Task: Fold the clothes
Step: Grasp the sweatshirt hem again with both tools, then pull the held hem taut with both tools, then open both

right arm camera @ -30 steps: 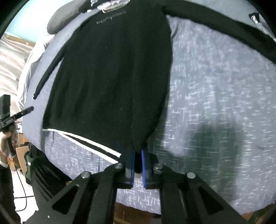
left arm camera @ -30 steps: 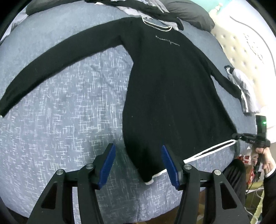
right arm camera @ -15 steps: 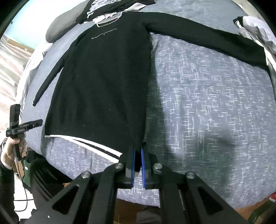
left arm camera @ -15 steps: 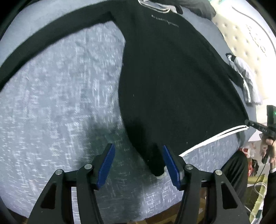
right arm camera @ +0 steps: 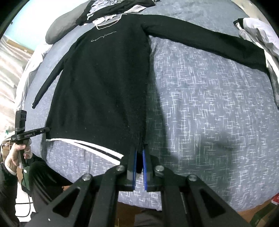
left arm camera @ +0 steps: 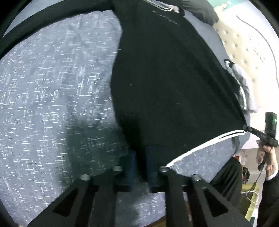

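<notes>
Both my grippers are at the hem of the long-sleeved black knit sweater with white-striped hem (right arm camera: 104,83). My left gripper (left arm camera: 140,157) has just been closing, and its blue pads now pinch one bottom corner. My right gripper (right arm camera: 139,157) is clamped on the other corner, black knit showing between its pads.

The sweater lies flat, chest side up. Its long axis runs straight away from my fingers, hem nearest, collar farthest. Both sleeves are spread out sideways. Each hand is equally near its own corner, so I judge the coming move a lift of the hem up toward the collar.

Surface: a blue-grey flecked bedspread (right arm camera: 209,104), soft, some slack at its near edge. A heap of dark and grey clothes (right arm camera: 111,8) lies beyond the collar. A cream tufted headboard (left arm camera: 244,43) stands to one side.
</notes>
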### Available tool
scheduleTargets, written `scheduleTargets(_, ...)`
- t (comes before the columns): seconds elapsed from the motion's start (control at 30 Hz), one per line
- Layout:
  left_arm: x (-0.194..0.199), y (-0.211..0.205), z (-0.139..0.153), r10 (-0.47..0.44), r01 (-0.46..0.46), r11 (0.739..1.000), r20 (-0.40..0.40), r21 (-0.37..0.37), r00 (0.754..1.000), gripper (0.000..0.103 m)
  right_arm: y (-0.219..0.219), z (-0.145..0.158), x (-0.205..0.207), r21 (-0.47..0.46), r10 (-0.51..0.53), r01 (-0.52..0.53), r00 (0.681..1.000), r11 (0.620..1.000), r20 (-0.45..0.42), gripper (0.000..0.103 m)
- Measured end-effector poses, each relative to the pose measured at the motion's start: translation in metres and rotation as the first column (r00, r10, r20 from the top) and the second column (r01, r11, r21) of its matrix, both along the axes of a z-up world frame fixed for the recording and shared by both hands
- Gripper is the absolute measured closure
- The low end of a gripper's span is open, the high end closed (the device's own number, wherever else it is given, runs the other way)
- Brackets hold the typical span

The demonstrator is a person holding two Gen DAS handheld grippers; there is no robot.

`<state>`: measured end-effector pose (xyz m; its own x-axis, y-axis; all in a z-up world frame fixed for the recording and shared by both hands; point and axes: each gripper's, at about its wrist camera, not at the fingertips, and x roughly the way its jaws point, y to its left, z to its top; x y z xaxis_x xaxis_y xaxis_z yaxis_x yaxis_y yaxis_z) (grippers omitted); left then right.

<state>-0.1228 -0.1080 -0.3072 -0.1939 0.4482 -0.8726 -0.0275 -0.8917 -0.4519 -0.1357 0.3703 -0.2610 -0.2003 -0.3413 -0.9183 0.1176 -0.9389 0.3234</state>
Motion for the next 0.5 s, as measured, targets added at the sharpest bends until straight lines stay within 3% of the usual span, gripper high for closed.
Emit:
scheduleTargets(0.3,0.012,0.006,0.069,-0.063,0.068,0.997,-0.134,0.036,0.989,0.097,0.005,0.009,0.001,0.006,0.001,-0.001,1.0,1.0,-0.014,0.098)
scheduleTargets(0.4,0.018,0.01,0.076,-0.081,0.084,0.996,-0.134,0.014,0.988,0.097,0.008,0.011,0.002,0.012,-0.004,0.004,1.0,1.0,-0.014,0.098)
scheduleTargets(0.5,0.025,0.002,0.062,-0.062,0.063,0.998,-0.098,0.012,0.993,0.097,0.007,0.008,0.006,0.021,0.006,-0.006,1.0,1.0,-0.004,0.098)
